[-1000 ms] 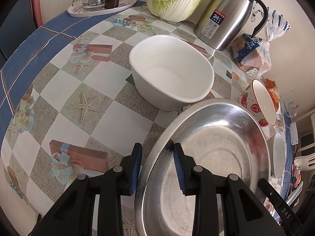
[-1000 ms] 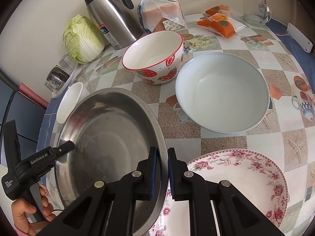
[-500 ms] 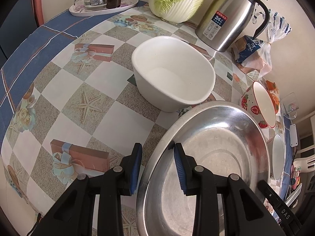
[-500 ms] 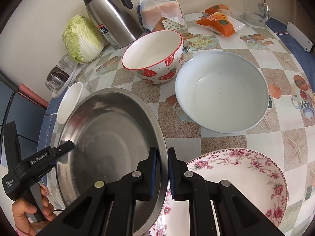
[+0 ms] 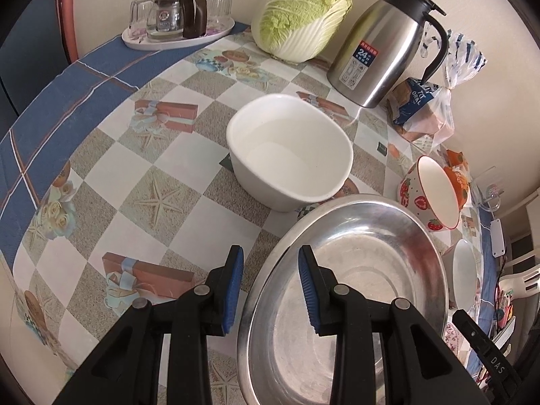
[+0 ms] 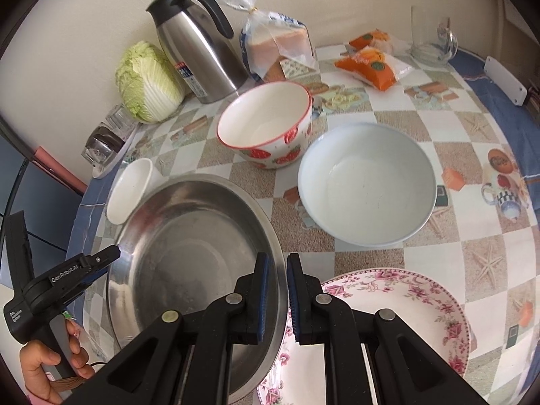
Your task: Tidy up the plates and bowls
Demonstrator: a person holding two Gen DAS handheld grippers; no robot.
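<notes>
On the desk: a checked cloth (image 5: 111,222) covers the desk, and every dish stands on it.
Steel basin: the basin (image 6: 189,246) sits at the near edge, between the 2 tools, its near-right rim over the edge of the flowered plate (image 6: 398,307).
Left tool: the left tool (image 5: 270,283) straddles the basin's left rim; its 2 blue pads stand apart, 1 outside over the cloth and 1 inside, and neither clearly presses the metal.
Right tool: the right tool (image 6: 277,292) has its pads drawn close on the basin's right rim, which runs between them; it looks clamped on the rim.
Hand: a hand (image 6: 47,368) holds the left tool's grip at the lower left of the right wrist view.
White bowl: the deep white bowl (image 5: 290,155) stands upright just beyond the basin's far-left rim, near it.
Strawberry bowl: the strawberry bowl (image 6: 270,125) stands upright behind the basin, near the pale bowl (image 6: 366,185).
Pale bowl: wide and shallow, it stands right of the basin and beyond the plate.
Back of desk: a cabbage (image 5: 303,13), a steel flask (image 5: 384,47) and a bread bag (image 6: 276,47) stand along the wall; a tray (image 5: 175,33) with a glass pot and cups is at the far left.
</notes>
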